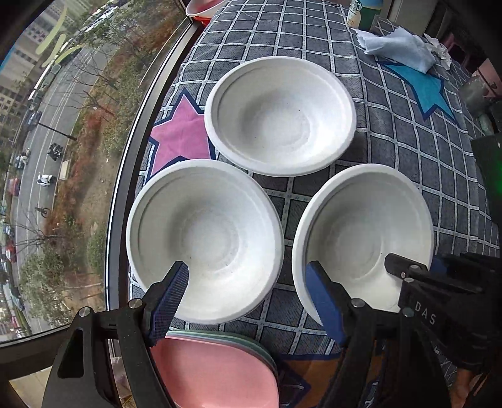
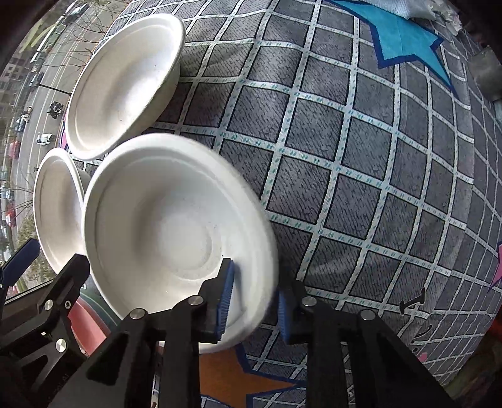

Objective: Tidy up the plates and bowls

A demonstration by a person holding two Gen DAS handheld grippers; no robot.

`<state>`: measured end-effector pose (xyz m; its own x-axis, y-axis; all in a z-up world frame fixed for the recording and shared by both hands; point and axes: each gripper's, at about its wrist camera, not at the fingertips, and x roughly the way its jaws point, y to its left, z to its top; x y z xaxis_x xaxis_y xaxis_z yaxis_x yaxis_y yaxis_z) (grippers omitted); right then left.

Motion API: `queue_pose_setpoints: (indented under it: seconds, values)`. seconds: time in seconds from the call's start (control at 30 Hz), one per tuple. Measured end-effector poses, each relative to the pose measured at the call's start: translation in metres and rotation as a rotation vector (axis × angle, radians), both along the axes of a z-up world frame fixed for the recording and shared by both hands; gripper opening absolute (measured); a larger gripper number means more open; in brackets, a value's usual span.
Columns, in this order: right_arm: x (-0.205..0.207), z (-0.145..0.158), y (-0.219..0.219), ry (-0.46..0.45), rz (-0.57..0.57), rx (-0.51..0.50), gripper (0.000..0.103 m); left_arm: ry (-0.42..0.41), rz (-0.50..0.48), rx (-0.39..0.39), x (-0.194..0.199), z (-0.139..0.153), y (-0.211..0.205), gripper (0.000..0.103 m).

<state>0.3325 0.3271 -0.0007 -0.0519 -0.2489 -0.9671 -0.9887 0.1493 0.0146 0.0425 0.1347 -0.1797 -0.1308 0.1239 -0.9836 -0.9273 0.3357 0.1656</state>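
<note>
Three white paper bowls sit on a grey checked cloth (image 1: 392, 147). The far bowl (image 1: 280, 116) is near the pink star. The near left bowl (image 1: 205, 240) lies under my left gripper (image 1: 248, 301), which is open and empty, with one blue pad (image 1: 171, 298) over that bowl's rim. The near right bowl (image 1: 364, 235) shows blurred in the right wrist view (image 2: 175, 232). My right gripper (image 2: 254, 301) straddles its rim with the pads close to it; the rim (image 2: 265, 282) is between them. A stack of pink and green plates (image 1: 216, 367) lies below the left gripper.
A blue cloth (image 1: 401, 47) and crumpled paper lie at the far right, with a bottle (image 1: 365, 12) behind. A red-rimmed dish (image 1: 204, 8) is at the far edge. A window edge (image 1: 125, 188) runs along the left of the table.
</note>
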Motion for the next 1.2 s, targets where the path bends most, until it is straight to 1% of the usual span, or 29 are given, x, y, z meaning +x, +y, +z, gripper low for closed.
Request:
queue_pose_setpoints:
  seconds: [0.1, 0.13, 0.17, 0.23, 0.3, 0.33, 0.4, 0.43, 0.47, 0.53, 0.6, 0.67, 0.8, 0.9, 0.93, 1.0, 1.03, 1.07, 1.1, 1.13, 1.17, 1.2]
  values:
    - [0.007, 0.013, -0.013, 0.015, -0.006, 0.009, 0.021, -0.007, -0.05, -0.013, 0.017, -0.004, -0.003, 0.08]
    - [0.015, 0.022, -0.02, 0.012, -0.01, 0.009, 0.021, -0.012, -0.069, -0.016, 0.023, -0.005, -0.005, 0.08]
    - [0.011, 0.02, -0.021, 0.008, -0.013, 0.006, 0.021, -0.015, -0.086, -0.022, 0.029, -0.007, -0.007, 0.08]
    - [0.021, 0.03, -0.032, 0.014, -0.024, 0.001, 0.021, -0.024, -0.118, -0.037, 0.041, -0.01, -0.011, 0.08]
    - [0.033, 0.044, -0.044, 0.011, -0.032, -0.003, 0.021, -0.038, -0.148, -0.073, 0.051, -0.017, -0.017, 0.08]
    - [0.039, 0.05, -0.05, 0.011, -0.042, -0.005, 0.021, -0.047, -0.156, -0.095, 0.056, -0.022, -0.02, 0.078]
    - [0.052, 0.063, -0.066, 0.017, -0.072, -0.015, 0.021, -0.062, -0.172, -0.152, 0.064, -0.034, -0.027, 0.061]
    - [0.057, 0.068, -0.072, 0.017, -0.086, -0.022, 0.021, -0.068, -0.183, -0.187, 0.069, -0.041, -0.032, 0.046]
    - [0.062, 0.074, -0.08, 0.015, -0.099, -0.027, 0.021, -0.078, -0.195, -0.217, 0.073, -0.047, -0.039, 0.037]
    - [0.071, 0.088, -0.103, 0.022, -0.124, -0.031, 0.021, -0.096, -0.234, -0.251, 0.081, -0.052, -0.057, 0.033]
    - [0.077, 0.101, -0.122, 0.026, -0.148, -0.041, 0.021, -0.085, -0.299, -0.26, 0.093, -0.056, -0.078, 0.032]
    - [0.083, 0.114, -0.142, 0.017, -0.168, -0.05, 0.021, -0.061, -0.378, -0.245, 0.104, -0.056, -0.1, 0.032]
    - [0.098, 0.143, -0.182, 0.004, -0.235, -0.069, 0.021, -0.069, -0.446, -0.281, 0.115, -0.057, -0.13, 0.032]
    - [0.103, 0.165, -0.206, -0.004, -0.248, -0.082, 0.021, -0.062, -0.518, -0.286, 0.12, -0.056, -0.152, 0.032]
    - [0.103, 0.172, -0.213, -0.005, -0.249, -0.085, 0.021, -0.061, -0.539, -0.289, 0.121, -0.056, -0.159, 0.033]
    - [0.107, 0.187, -0.226, -0.011, -0.258, -0.087, 0.021, -0.06, -0.569, -0.291, 0.119, -0.054, -0.171, 0.039]
    - [0.107, 0.194, -0.231, -0.013, -0.263, -0.085, 0.021, -0.049, -0.582, -0.287, 0.119, -0.053, -0.179, 0.051]
    - [0.108, 0.2, -0.236, -0.024, -0.268, -0.082, 0.021, -0.037, -0.59, -0.273, 0.116, -0.053, -0.187, 0.071]
    - [0.108, 0.206, -0.243, -0.04, -0.274, -0.073, 0.021, -0.03, -0.596, -0.25, 0.112, -0.05, -0.19, 0.079]
    - [0.107, 0.213, -0.25, -0.05, -0.282, -0.067, 0.022, -0.032, -0.603, -0.224, 0.102, -0.045, -0.196, 0.083]
    - [0.111, 0.219, -0.264, -0.052, -0.297, -0.063, 0.022, -0.032, -0.608, -0.207, 0.096, -0.041, -0.196, 0.083]
    - [0.123, 0.225, -0.294, -0.056, -0.315, -0.061, 0.029, -0.032, -0.609, -0.199, 0.091, -0.038, -0.195, 0.083]
